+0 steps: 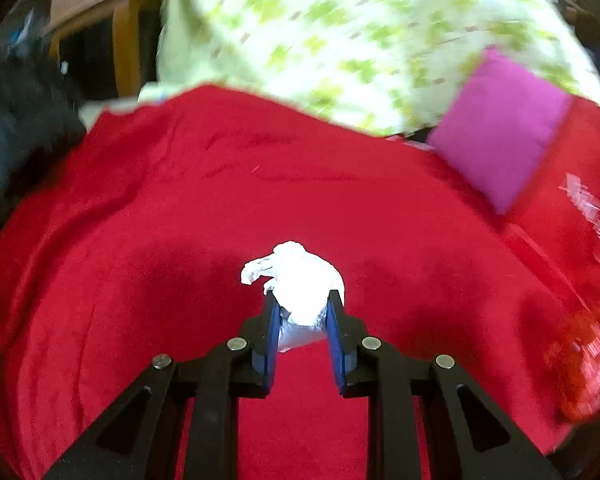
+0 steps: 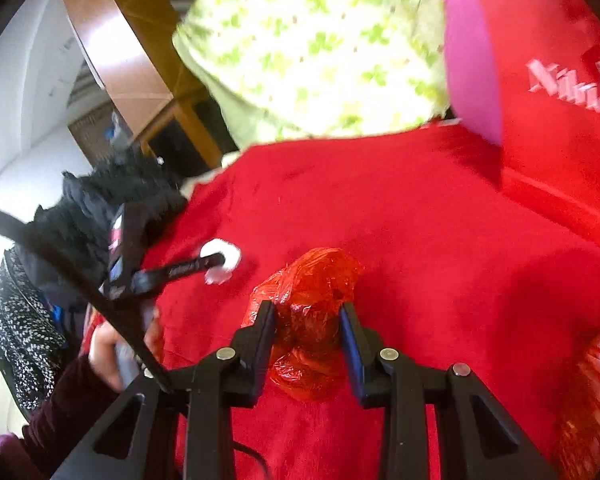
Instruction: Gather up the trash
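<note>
My left gripper is shut on a crumpled white tissue, held over the red blanket. In the right wrist view the left gripper shows at the left, with the same white tissue at its tips. My right gripper is shut on a crumpled red plastic wrapper, just above the red blanket.
A green-patterned pillow lies at the back. A pink cushion rests at the right, against a red bag with white lettering. A black fur-trimmed coat lies at the left edge. A red plastic bag sits at the right.
</note>
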A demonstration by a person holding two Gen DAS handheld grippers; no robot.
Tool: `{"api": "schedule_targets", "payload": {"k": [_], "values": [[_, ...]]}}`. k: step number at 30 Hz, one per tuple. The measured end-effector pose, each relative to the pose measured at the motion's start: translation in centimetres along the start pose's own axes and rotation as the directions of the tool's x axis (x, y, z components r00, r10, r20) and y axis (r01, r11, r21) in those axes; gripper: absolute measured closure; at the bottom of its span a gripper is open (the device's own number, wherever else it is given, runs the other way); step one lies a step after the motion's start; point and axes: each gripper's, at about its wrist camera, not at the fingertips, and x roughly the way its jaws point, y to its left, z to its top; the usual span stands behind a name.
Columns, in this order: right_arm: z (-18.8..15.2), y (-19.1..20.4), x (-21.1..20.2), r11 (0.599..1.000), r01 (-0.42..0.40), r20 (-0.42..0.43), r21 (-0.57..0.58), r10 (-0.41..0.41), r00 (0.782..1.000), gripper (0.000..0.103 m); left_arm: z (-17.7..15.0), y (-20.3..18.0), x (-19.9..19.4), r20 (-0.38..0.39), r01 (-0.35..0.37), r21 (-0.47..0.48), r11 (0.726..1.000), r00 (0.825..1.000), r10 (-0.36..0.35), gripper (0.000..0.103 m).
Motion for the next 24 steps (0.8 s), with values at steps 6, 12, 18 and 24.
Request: {"api": "schedule_targets", "payload": {"k": [6,12,18,24], "values": [[-0.9,1.1,-8.4,0.999,0.031,0.113,-0.045,-0.026,0.993,0.069,-3.1,-6.7,-11.0,0.172,-0.041,0.117,0.992,0.985,0.020,0.079],[-2.6,1.1,-16.3,0.998,0.052,0.209,-0.028,-0.045,0.977,0.069,-5.7,-12.0,-18.4,0.315,-0.156,0.194,0.969,0.945,0.089,0.079],[-3.8,2.4,-21.6,0.997,0.062,0.278,-0.046,-0.047,0.959,0.069,-7.1,-13.0,-22.8,0.357,-0.195,0.201,0.960,0.927,0.113,0.079],[-4.5,4.3,-24.4,0.995,0.058,0.336,-0.075,-0.029,0.942,0.069,-7.6,-13.7,-25.3,0.388,-0.219,0.207,0.953,0.913,0.125,0.079]]}}
